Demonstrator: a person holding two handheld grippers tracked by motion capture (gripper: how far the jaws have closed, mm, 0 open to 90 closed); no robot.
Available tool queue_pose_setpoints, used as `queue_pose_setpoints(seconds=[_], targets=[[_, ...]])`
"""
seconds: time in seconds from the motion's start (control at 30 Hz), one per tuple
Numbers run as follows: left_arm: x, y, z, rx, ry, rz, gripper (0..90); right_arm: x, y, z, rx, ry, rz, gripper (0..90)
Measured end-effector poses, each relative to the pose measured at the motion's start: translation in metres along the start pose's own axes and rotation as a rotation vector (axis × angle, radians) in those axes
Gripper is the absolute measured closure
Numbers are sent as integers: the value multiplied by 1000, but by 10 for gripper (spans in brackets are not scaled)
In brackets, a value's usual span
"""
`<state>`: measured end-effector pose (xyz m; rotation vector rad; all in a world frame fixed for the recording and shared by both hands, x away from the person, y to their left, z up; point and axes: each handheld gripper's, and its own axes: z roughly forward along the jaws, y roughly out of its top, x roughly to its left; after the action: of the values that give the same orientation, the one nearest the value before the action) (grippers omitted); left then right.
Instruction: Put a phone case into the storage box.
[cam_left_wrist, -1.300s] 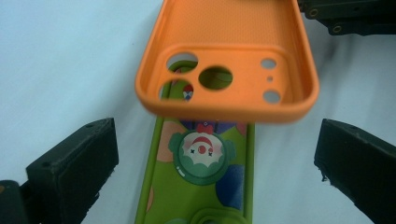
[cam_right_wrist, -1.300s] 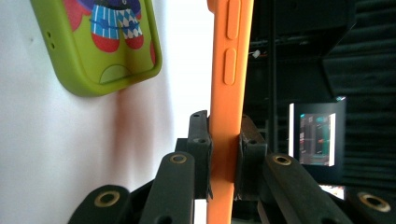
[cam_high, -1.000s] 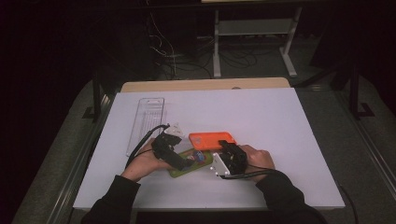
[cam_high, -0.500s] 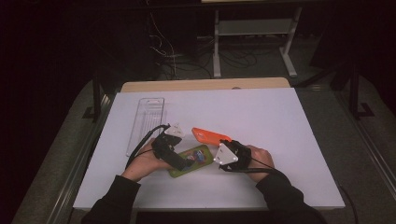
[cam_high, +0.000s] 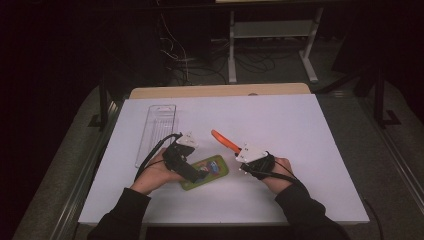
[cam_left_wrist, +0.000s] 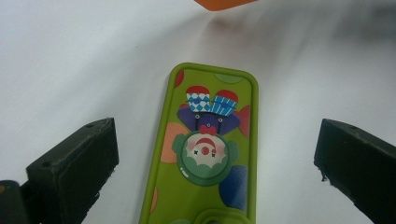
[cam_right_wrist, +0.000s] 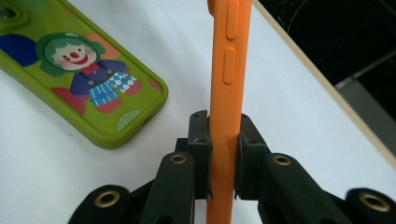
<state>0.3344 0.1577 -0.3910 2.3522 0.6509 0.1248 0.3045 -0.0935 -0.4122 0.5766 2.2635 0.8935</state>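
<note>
Right gripper (cam_right_wrist: 223, 154) clamped the orange case (cam_right_wrist: 227, 93) edge-on, off the table (cam_high: 300, 130); left gripper (cam_left_wrist: 210, 154), jaws wide apart, straddled the green case (cam_left_wrist: 205, 154) lying flat. Risk: the thin case (soft-looking, gripped at one end) might twist or slip out if swung.

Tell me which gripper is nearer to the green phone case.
Left. The left gripper sits right over the green phone case, fingers open either side. The right gripper is off beside it, holding the orange case.
</note>
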Motion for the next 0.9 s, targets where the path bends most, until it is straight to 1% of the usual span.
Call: queue_pose_setpoints(seconds=[0.1,0.13,0.17,0.2,0.3,0.33,0.37,0.5,0.57,0.6,0.67,0.7,0.73,0.77,0.8,0.9], targets=[[0,0,0,0,0,0,0,-2,0,1,4,20,59,780],[0,0,0,1,1,2,0,-3,-1,1,10,25,59,780],[0,0,0,1,1,2,0,-5,-1,1,14,28,71,780],[0,0,0,1,4,5,0,-5,-1,1,14,37,104,780],[0,0,0,5,5,1,0,-9,-3,2,16,61,139,780],[2,0,-1,23,5,26,0,-10,-3,1,18,68,161,780],[2,0,-1,22,6,25,0,-11,-3,1,17,80,204,780],[2,0,-2,19,10,22,0,-21,-7,2,-2,138,284,781],[2,0,-1,8,17,11,0,-25,-9,2,-9,165,343,782],[3,0,-2,15,18,21,0,-26,-9,2,-23,189,399,781],[3,0,-2,15,21,24,0,-30,-11,2,-39,212,448,782],[4,0,-2,14,22,23,0,-32,-13,2,-55,232,490,782],[4,0,-2,14,24,24,0,-33,-14,2,-60,240,513,782],[4,0,-1,4,25,13,0,-34,-15,2,-62,242,527,783],[4,0,-2,5,26,13,0,-35,-16,2,-64,248,540,783],[4,0,-2,-2,23,4,0,-36,-16,2,-66,246,536,783]])
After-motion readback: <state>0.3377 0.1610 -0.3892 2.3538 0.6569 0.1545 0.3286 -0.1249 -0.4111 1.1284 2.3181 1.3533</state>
